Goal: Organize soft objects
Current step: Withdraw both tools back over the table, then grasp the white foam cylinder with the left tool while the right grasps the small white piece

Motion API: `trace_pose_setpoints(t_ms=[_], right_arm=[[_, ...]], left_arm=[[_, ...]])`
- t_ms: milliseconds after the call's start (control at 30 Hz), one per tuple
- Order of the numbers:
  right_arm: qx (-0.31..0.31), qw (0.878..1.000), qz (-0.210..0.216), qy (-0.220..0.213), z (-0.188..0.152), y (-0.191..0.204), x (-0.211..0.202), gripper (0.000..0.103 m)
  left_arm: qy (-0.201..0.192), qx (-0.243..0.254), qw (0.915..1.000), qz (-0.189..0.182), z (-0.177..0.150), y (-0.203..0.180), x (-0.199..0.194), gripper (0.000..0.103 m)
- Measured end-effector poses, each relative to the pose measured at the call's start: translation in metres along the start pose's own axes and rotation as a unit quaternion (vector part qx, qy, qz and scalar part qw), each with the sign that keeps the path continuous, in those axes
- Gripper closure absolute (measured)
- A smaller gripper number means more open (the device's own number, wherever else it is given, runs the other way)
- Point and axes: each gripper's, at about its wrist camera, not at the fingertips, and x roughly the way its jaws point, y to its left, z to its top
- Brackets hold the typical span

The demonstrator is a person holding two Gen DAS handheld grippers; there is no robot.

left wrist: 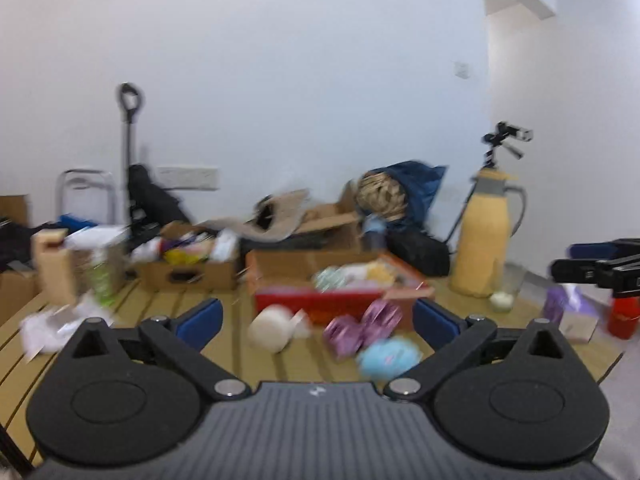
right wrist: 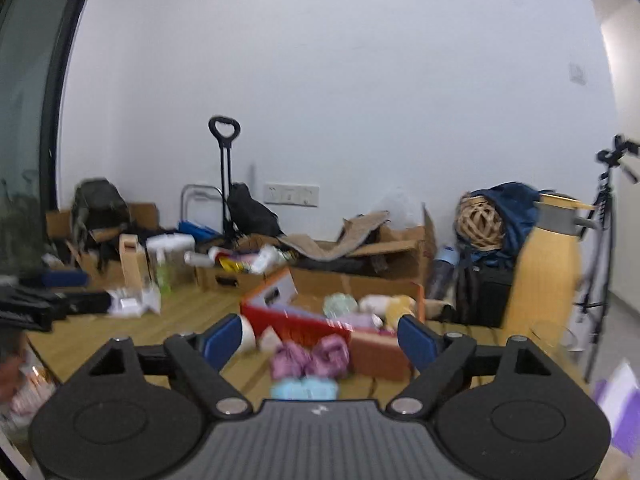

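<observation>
Both the left gripper (left wrist: 318,318) and right gripper (right wrist: 320,338) are hanging wide-jawed and empty, with the purple soft toy (left wrist: 362,326) lying on the counter (left wrist: 224,300) ahead between the jaws, just before the red box (left wrist: 320,300).

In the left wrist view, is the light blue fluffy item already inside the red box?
No, the light blue fluffy item lies on the wooden table in front of the red box, beside the purple items.
</observation>
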Motion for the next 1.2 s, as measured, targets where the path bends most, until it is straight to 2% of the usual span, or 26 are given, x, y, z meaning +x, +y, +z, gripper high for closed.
trace_pose_setpoints(t_ms=[67,133,233,300,467,633,767,833,933,1067,1200], right_arm=[[0.012,1.0,-0.017,0.005,-0.027,0.012,-0.02,0.016],[0.034,0.999,-0.027,0.022,-0.054,0.021,-0.037,0.013],[0.067,0.996,-0.012,0.064,-0.084,0.026,-0.06,0.013],[0.07,0.995,-0.005,0.073,-0.089,0.028,-0.067,0.013],[0.066,0.997,-0.009,0.048,-0.083,0.034,-0.072,0.013],[0.096,0.993,0.006,0.071,-0.094,0.029,-0.044,0.014],[0.116,0.988,0.002,0.103,-0.102,0.021,-0.011,0.016],[0.122,0.986,0.005,0.109,-0.1,0.017,0.01,0.02],[0.127,0.985,0.017,0.112,-0.089,0.011,0.047,0.026],[0.12,0.986,0.037,0.107,-0.064,0.006,0.103,0.034],[0.12,0.986,0.059,0.103,-0.041,0.004,0.164,0.04]], left_arm=[[0.007,-0.024,0.9995,0.018,-0.023,0.004,-0.022,0.0],[0.023,-0.045,0.9986,0.014,-0.04,0.009,-0.039,0.0],[0.027,-0.02,0.9991,0.025,-0.051,0.011,-0.057,0.0],[0.027,-0.023,0.9988,0.033,-0.048,0.017,-0.056,0.0],[0.013,-0.035,0.9988,0.032,-0.045,0.017,-0.054,0.0],[0.051,-0.038,0.9974,0.035,-0.062,0.014,-0.031,0.0],[0.079,-0.044,0.995,0.041,-0.075,0.02,0.003,0.0],[0.087,-0.041,0.9943,0.048,-0.074,0.023,0.026,0.0],[0.078,-0.018,0.9954,0.052,-0.06,0.022,0.072,0.0],[0.076,0.045,0.995,0.047,-0.046,0.018,0.149,0.0],[0.093,0.06,0.9934,0.032,-0.038,0.026,0.22,0.0]])
